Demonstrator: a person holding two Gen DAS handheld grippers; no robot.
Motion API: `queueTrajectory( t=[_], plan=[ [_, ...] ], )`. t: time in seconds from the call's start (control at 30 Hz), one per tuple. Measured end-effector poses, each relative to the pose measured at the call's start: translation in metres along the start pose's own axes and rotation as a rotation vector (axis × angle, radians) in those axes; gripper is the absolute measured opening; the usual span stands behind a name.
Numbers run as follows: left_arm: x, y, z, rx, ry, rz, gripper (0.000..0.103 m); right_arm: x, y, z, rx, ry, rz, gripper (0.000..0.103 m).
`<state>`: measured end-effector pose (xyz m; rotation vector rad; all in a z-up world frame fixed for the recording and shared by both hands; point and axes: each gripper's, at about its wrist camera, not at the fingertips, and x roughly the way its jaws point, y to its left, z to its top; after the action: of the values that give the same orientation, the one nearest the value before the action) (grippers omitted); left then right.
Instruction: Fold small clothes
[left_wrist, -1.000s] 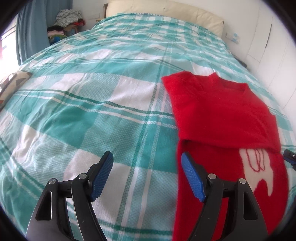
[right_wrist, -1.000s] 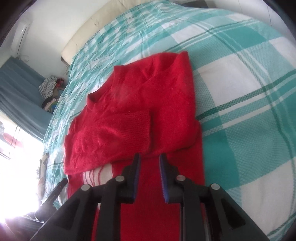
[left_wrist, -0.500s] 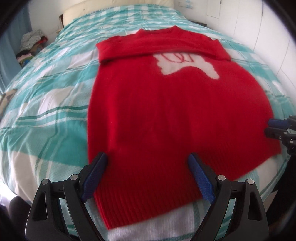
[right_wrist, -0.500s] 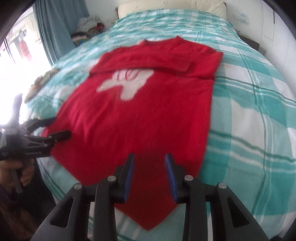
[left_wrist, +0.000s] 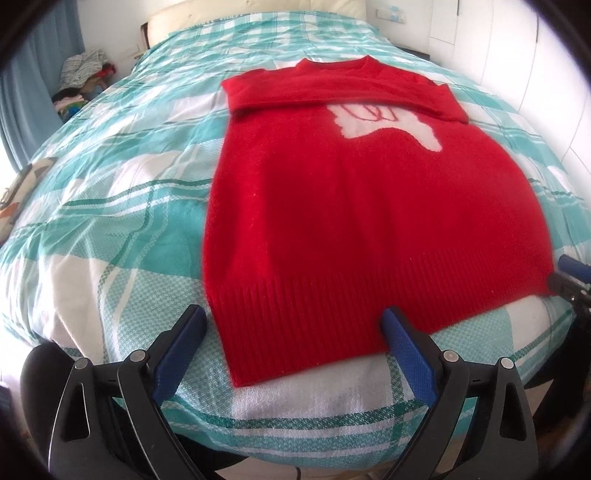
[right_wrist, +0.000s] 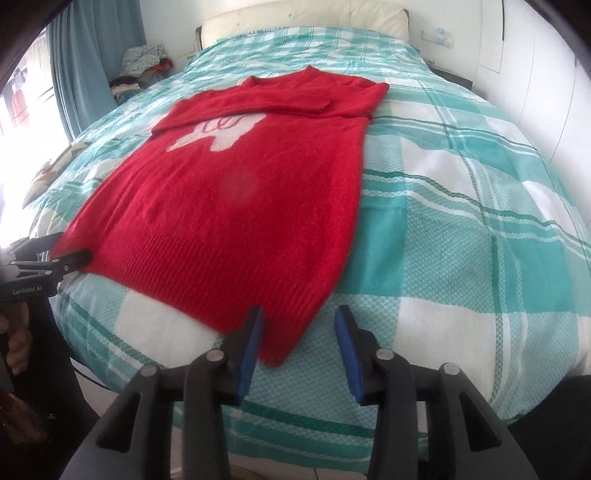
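Daylight floods both views from a window (right_wrist: 22, 110) on the left, blown out to white glare beside the blue curtain (right_wrist: 92, 66). The checked bedspread (right_wrist: 461, 229) is bright and evenly lit, with only faint shadows. Fisheye bending curves the bed's edges; dark vignette rings the corners. The red sweater (left_wrist: 369, 206) looks slightly soft.
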<state>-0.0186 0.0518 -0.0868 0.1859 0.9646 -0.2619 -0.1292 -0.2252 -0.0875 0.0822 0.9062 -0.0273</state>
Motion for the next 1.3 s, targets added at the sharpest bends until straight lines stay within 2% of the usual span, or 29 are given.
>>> queueTrajectory(
  t=[0.03,0.23,0.6,0.83,1.3],
  plan=[
    [0.000,0.000,0.000,-0.001,-0.001,0.000,0.097,-0.005,-0.001,-0.002,0.007,-0.025,-0.012,0.066],
    [0.000,-0.001,-0.002,-0.002,-0.008,0.006,0.098,-0.023,-0.004,0.000,0.031,-0.111,-0.043,0.067],
    [-0.001,0.000,-0.004,-0.004,-0.008,0.011,0.101,-0.026,-0.007,0.003,0.058,-0.141,-0.075,0.067],
    [-0.001,0.000,-0.004,-0.003,-0.008,0.011,0.101,-0.025,-0.017,0.002,0.099,-0.138,-0.078,0.067],
    [-0.001,-0.001,-0.004,-0.002,-0.008,0.012,0.101,-0.024,-0.016,0.001,0.099,-0.136,-0.077,0.067]
  ],
)
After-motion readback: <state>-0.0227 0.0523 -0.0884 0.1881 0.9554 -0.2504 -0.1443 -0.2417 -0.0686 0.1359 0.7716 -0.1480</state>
